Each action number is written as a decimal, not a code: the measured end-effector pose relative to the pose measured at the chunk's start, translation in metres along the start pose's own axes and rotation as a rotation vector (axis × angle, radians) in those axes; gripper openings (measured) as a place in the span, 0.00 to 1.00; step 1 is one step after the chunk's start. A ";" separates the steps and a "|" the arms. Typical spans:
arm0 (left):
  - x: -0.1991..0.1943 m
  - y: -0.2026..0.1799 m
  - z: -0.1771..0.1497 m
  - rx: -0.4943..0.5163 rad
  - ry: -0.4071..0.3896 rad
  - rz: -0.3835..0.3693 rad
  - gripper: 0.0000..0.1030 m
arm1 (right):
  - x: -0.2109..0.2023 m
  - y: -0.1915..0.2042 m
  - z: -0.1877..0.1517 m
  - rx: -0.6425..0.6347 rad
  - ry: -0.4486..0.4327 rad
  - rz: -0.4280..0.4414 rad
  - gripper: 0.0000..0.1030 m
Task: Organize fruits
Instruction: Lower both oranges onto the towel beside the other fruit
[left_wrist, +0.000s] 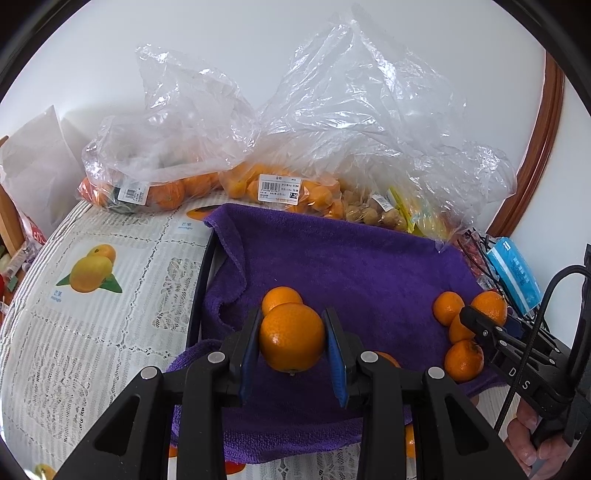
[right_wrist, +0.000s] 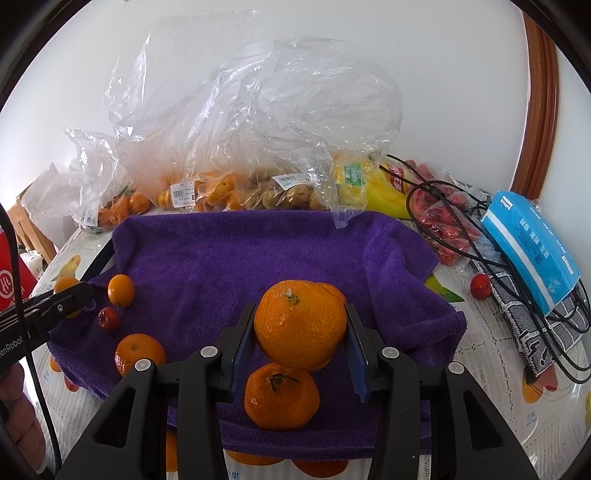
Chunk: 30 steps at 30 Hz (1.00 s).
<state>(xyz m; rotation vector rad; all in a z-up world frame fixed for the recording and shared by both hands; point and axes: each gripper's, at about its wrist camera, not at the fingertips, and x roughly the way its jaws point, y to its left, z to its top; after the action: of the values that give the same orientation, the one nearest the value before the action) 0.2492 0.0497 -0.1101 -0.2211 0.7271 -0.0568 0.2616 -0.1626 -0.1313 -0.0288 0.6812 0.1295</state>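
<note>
Honestly, my left gripper and right gripper each clamped an orange (round, slick), so either could squirt out over the purple towel

**Oranges on the purple towel**

I see one smooth orange raised between blue pads, stem end down. Another, dimpled orange sits stem-up above a third lying on the purple towel.
</note>
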 end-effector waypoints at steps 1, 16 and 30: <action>0.000 0.000 0.000 0.000 0.001 -0.001 0.30 | 0.000 0.000 0.000 -0.003 -0.001 -0.004 0.43; 0.004 -0.004 -0.002 0.006 0.015 0.004 0.30 | -0.005 0.004 0.000 -0.036 -0.021 -0.022 0.43; 0.007 -0.006 -0.005 0.015 0.031 0.003 0.30 | -0.007 0.004 0.001 -0.033 -0.024 -0.015 0.44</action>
<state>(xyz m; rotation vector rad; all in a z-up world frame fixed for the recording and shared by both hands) 0.2515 0.0418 -0.1165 -0.2047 0.7577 -0.0627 0.2563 -0.1589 -0.1257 -0.0641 0.6551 0.1260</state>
